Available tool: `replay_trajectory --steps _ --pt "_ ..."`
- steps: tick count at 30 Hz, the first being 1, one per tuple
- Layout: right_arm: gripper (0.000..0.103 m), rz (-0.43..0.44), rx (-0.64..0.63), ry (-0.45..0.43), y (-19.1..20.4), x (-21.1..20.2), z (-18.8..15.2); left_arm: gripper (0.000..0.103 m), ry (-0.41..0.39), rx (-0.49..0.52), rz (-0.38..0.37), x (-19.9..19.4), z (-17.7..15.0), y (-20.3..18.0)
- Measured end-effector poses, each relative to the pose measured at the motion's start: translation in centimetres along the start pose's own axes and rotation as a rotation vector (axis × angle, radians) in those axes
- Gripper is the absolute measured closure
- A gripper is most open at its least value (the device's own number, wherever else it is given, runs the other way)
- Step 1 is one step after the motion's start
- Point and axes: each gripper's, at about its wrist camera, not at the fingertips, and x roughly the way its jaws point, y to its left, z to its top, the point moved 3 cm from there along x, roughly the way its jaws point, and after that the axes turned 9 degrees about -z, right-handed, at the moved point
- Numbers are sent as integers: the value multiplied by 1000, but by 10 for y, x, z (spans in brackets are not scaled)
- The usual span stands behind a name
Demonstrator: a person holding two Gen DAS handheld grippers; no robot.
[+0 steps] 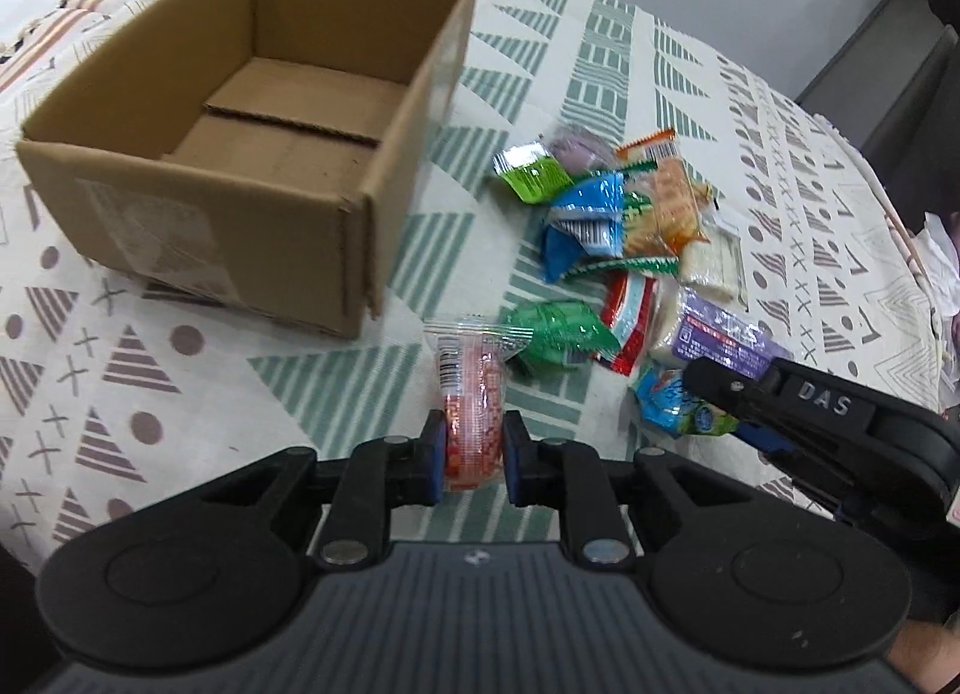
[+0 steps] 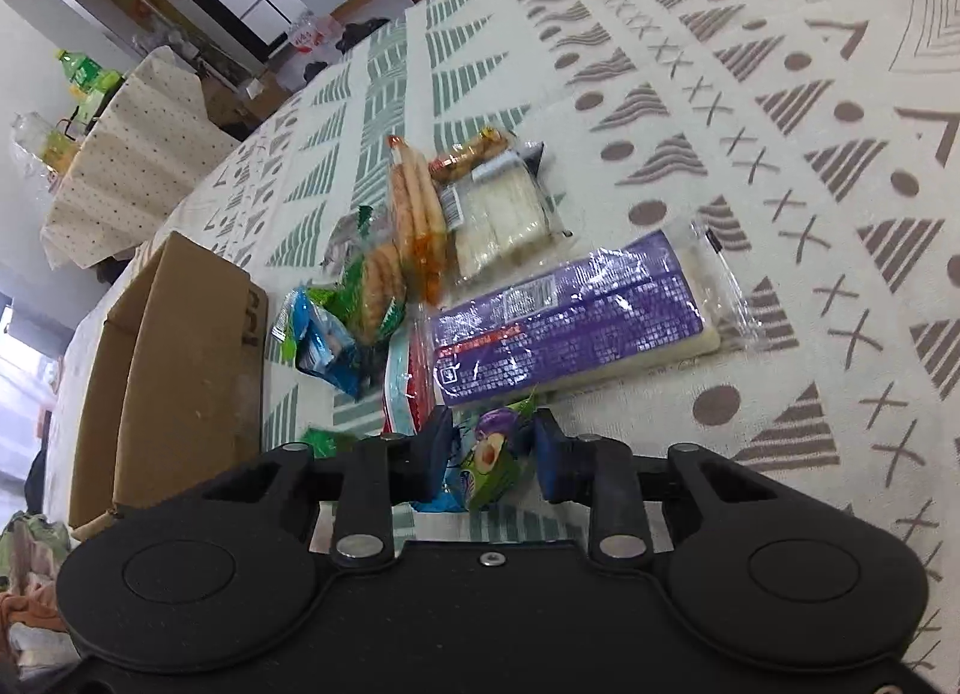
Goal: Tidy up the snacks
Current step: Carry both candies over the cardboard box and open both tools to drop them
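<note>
Snacks, two in hand: left gripper (image 1: 474, 457) clamps a red packet (image 1: 474, 394) clear of the cloth; right gripper (image 2: 492, 457) narrows on a green-and-blue packet (image 2: 489, 463) — contact unclear. Remainder heaped beside the empty cardboard box (image 1: 240, 214). Advice — carry red over the rim before release.

wrist views, steeply down, close, shared snack pile (image 1: 636, 250)
</note>
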Motion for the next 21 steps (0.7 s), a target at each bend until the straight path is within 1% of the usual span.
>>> replay_trajectory --steps 2,7,12,21 --pt "79 3 -21 -33 3 -7 0 85 -12 3 1 -7 1 2" --pt "82 45 -10 -82 3 -25 0 85 -51 8 -7 -27 4 4" --pt "83 104 -11 -115 9 -42 -3 85 -84 -5 -5 -46 5 8" --pt "83 231 -34 -177 28 -67 -5 85 -169 -13 -12 -85 13 13"
